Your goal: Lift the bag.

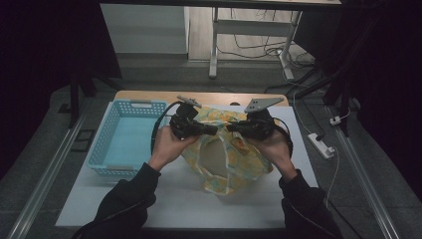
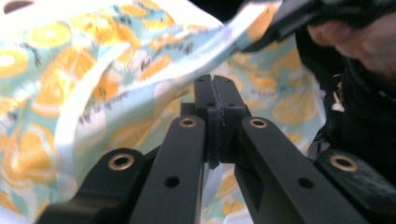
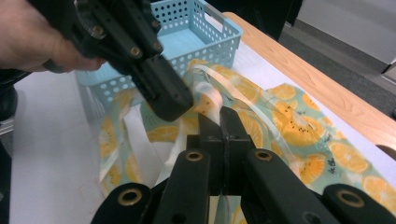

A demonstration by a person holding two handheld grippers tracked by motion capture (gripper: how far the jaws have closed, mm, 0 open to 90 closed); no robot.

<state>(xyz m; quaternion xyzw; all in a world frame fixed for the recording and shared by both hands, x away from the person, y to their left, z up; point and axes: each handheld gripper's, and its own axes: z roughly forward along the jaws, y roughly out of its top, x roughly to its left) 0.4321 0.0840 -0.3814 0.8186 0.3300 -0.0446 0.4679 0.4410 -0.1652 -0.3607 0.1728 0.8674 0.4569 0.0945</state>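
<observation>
the left gripper (image 1: 215, 130) has its jaws pressed together on the pale edge of the orange-print cloth bag (image 1: 234, 162); the right gripper (image 1: 230, 127) is closed in the same way on the bag's rim, very near the left one, tip facing tip; the bag hangs down from both and its lower part lies on the white table (image 1: 174, 199); just beside it, on the left, stands a blue perforated basket (image 1: 102, 144).
</observation>
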